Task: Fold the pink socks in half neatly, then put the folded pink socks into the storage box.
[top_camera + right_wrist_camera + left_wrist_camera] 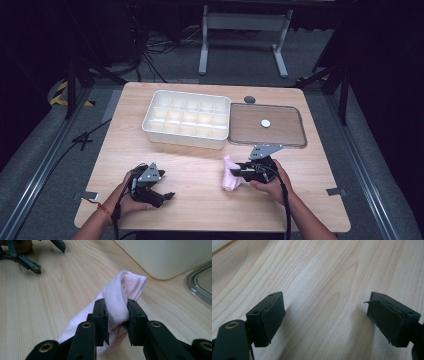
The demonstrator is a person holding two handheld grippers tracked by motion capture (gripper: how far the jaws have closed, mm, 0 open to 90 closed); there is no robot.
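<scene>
Jaws of right gripper (pixel 117 320) clamped on pink sock (pixel 117 302) lying on desk (pixel 200 165) before divided white box (pixel 187 119), left gripper (pixel 327 320) wide, empty; grasp step apparently done, next likely lifting toward a compartment.

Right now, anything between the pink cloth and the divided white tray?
Nothing visible. The right claw is shut on the pink cloth, and bare table lies between it and the white tray. The only barrier is the tray's own near wall; its compartments look empty.
</scene>
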